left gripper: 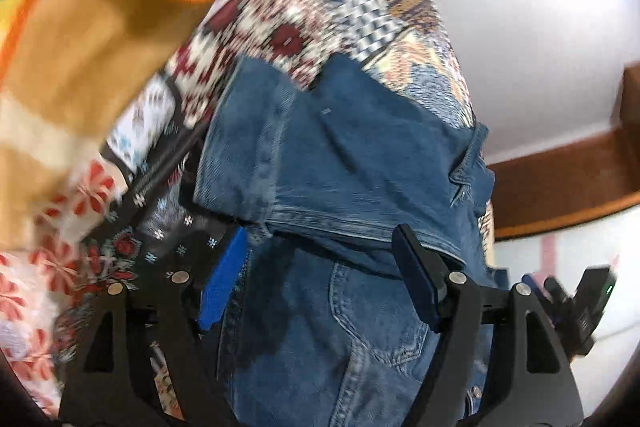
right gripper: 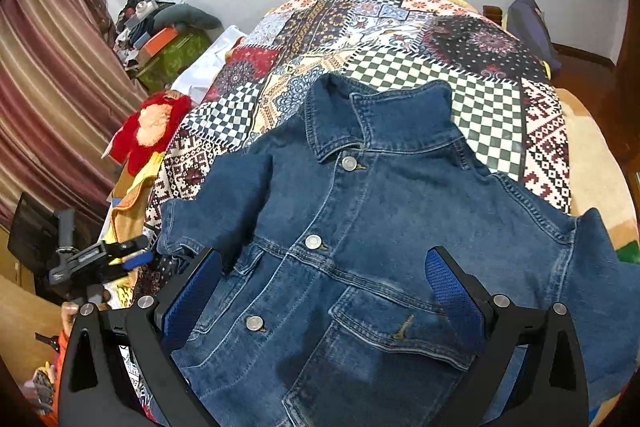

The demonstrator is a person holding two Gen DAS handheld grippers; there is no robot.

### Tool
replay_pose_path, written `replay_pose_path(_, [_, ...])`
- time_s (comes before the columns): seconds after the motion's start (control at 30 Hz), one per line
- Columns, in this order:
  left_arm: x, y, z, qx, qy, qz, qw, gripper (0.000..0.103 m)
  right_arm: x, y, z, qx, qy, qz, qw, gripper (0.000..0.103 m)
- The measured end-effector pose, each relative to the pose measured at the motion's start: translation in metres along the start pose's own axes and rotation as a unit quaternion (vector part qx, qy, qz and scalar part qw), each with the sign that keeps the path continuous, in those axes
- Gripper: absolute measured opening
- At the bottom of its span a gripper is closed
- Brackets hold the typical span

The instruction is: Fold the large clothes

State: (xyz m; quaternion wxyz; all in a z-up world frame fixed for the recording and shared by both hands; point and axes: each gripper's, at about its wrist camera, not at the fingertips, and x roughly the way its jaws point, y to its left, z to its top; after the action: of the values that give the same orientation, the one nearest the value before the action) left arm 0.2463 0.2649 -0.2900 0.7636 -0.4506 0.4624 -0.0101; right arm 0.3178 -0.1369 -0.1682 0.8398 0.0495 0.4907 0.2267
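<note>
While my left gripper [left gripper: 324, 279] tilts steeply over the sleeve [left gripper: 320, 147], its fingers [left gripper: 224, 283] spread wide, my right gripper [right gripper: 320, 291] hovers level above the denim jacket [right gripper: 380, 247], likewise released; jacket lies front-up, buttoned, on the patchwork bedspread [right gripper: 400, 39].

No legible text, label, brand, number or sign found in either view. The denim jacket [right gripper: 380, 247] carries plain metal buttons [right gripper: 349, 163] with no readable marking. The patchwork bedspread [right gripper: 440, 67], at 12 o'clock from the jacket, bears geometric patterns only.
</note>
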Motion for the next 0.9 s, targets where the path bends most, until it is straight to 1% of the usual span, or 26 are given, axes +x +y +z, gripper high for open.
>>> replay_pose_path(0.07, [0.014, 0.013, 0.004, -0.027, 0.009, -0.012, 0.9995, 0.073, 0.003, 0.000, 0.001, 0.001, 0.002, -0.002, 1.000, 0.102])
replay_pose_path(0.17, [0.029, 0.024, 0.010, -0.051, 0.013, -0.008, 0.9986, 0.073, 0.007, -0.001, 0.002, 0.005, 0.005, -0.005, 1.000, 0.102])
replay_pose_path(0.23, [0.036, 0.029, 0.017, -0.063, 0.007, -0.011, 0.9979, 0.073, 0.009, -0.002, 0.002, 0.008, 0.006, -0.007, 1.000, 0.102])
replay_pose_path(0.3, [0.035, 0.024, 0.023, -0.060, -0.010, -0.002, 0.9981, 0.064, 0.010, -0.006, 0.003, 0.011, 0.008, -0.008, 1.000, 0.102])
replay_pose_path(0.33, [0.035, 0.018, 0.026, -0.042, -0.018, 0.020, 0.9988, 0.056, 0.011, -0.007, 0.002, 0.013, 0.009, -0.010, 1.000, 0.102])
replay_pose_path(0.37, [0.034, 0.013, 0.028, -0.020, -0.025, 0.044, 0.9985, 0.043, 0.011, -0.010, 0.002, 0.016, 0.010, -0.010, 1.000, 0.102])
replay_pose_path(0.4, [0.032, 0.004, 0.028, 0.012, -0.035, 0.081, 0.9960, 0.034, 0.012, -0.012, 0.001, 0.020, 0.012, -0.011, 1.000, 0.102])
replay_pose_path(0.43, [0.031, -0.011, 0.028, 0.053, -0.047, 0.129, 0.9892, 0.023, 0.012, -0.013, 0.001, 0.023, 0.013, -0.011, 1.000, 0.102])
replay_pose_path(0.47, [0.029, -0.023, 0.027, 0.081, -0.059, 0.154, 0.9831, 0.022, 0.010, -0.015, 0.000, 0.026, 0.013, -0.009, 1.000, 0.102])
replay_pose_path(0.53, [0.020, -0.047, 0.028, 0.126, -0.087, 0.175, 0.9726, 0.021, 0.006, -0.017, -0.001, 0.025, 0.010, -0.008, 1.000, 0.102])
replay_pose_path(0.57, [0.012, -0.066, 0.026, 0.155, -0.103, 0.183, 0.9653, 0.020, 0.004, -0.018, -0.001, 0.023, 0.008, -0.009, 1.000, 0.102])
replay_pose_path(0.6, [0.006, -0.080, 0.024, 0.174, -0.115, 0.183, 0.9608, 0.020, 0.001, -0.019, -0.001, 0.020, 0.005, -0.011, 1.000, 0.102])
replay_pose_path(0.63, [-0.003, -0.101, 0.022, 0.195, -0.131, 0.175, 0.9560, 0.020, 0.000, -0.020, -0.001, 0.019, 0.003, -0.012, 1.000, 0.102])
replay_pose_path(0.67, [-0.009, -0.110, 0.021, 0.207, -0.140, 0.168, 0.9537, 0.020, -0.004, -0.021, -0.001, 0.017, 0.000, -0.013, 1.000, 0.102])
replay_pose_path(0.7, [-0.019, -0.135, 0.017, 0.231, -0.157, 0.154, 0.9478, 0.020, -0.006, -0.023, -0.001, 0.017, -0.003, -0.013, 1.000, 0.102])
replay_pose_path(0.8, [-0.037, -0.186, 0.013, 0.276, -0.189, 0.129, 0.9335, 0.019, -0.017, -0.030, -0.002, 0.024, -0.015, -0.007, 1.000, 0.102])
replay_pose_path(0.83, [-0.042, -0.208, 0.008, 0.293, -0.200, 0.111, 0.9283, 0.019, -0.021, -0.032, -0.002, 0.027, -0.020, -0.004, 0.999, 0.102])
replay_pose_path(0.87, [-0.046, -0.222, 0.005, 0.305, -0.202, 0.096, 0.9257, 0.019, -0.026, -0.036, -0.002, 0.030, -0.026, -0.002, 0.999, 0.102])
replay_pose_path(0.9, [-0.049, -0.245, -0.002, 0.321, -0.203, 0.072, 0.9221, 0.019, -0.031, -0.039, -0.003, 0.032, -0.032, -0.001, 0.999, 0.102])
